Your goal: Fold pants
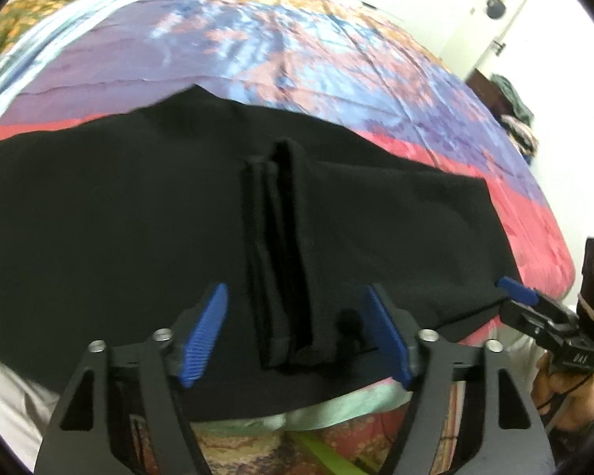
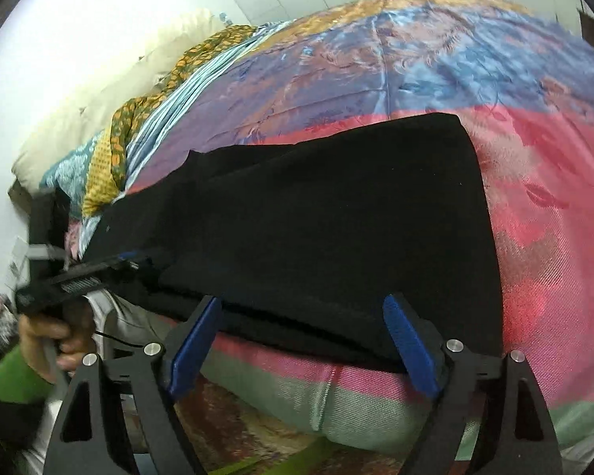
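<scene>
1. Black fleece-like pants [image 1: 138,206] lie spread flat on the bed [image 1: 297,51], along its near edge, over a satin bedspread [image 2: 542,206] patterned in pink, purple, blue and orange.
2. Toward the near edge of the pants, a narrow upright ridge of bunched cloth [image 1: 281,245] stands up from the flat fabric.
3. Left tongs [image 1: 297,334] hover over the pants with their blue pads [image 1: 204,336] spread wide on either side of that ridge; neither pad presses on it.
4. Right tongs [image 2: 303,342] sit at the near hem of the pants, at the end farther from the pillows, and their blue pads [image 2: 410,346] are wide apart; the cloth edge lies between them, but no pad appears to pinch it.
5. Seen from the left wrist camera, the right tongs [image 1: 534,308] show at the right corner of the pants, held by a hand [image 1: 566,396].
6. Seen from the right wrist camera, the left tongs [image 2: 99,273] are motion-blurred over the far stretch of the pants, gripped by a hand [image 2: 55,336] in a green sleeve [image 2: 8,380].
7. Beyond the pants, at the head of the bed, lie a cream pillow [image 2: 111,95] and an orange floral cloth [image 2: 138,118].
8. Past the far corner of the bed stands a white door [image 1: 491,12].
</scene>
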